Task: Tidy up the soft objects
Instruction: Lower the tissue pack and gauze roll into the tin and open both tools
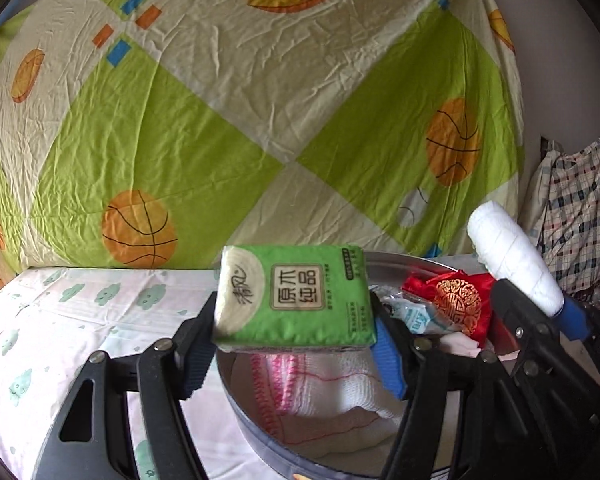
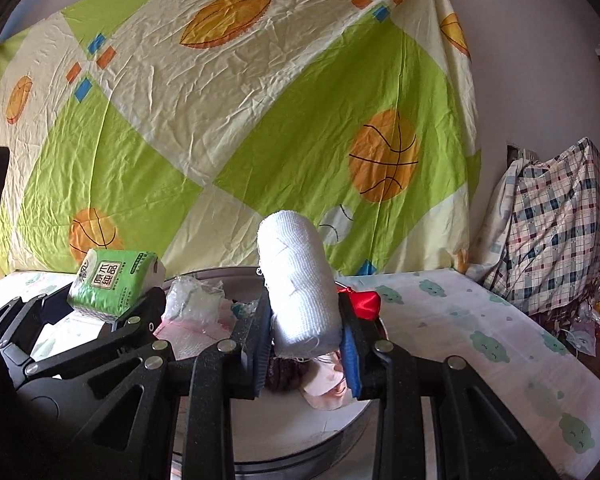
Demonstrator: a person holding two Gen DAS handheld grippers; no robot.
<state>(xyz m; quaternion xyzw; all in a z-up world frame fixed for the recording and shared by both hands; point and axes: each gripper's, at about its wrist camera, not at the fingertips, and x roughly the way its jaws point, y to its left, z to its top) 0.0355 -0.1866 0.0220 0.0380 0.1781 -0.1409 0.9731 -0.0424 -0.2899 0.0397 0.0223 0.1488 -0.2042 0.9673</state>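
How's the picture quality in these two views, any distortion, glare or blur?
Left wrist view: strong fisheye bending, dark corners, the tissue pack sharp in soft daylight. Right wrist view: same bending, the white roll sharp and bright but not glaring, gripper frames dark in the foreground.

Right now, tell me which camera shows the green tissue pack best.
The left wrist view: the green tissue pack sits centred and large, label readable, clamped between the left gripper fingers. The right wrist view shows it small, at the left edge, angled away.
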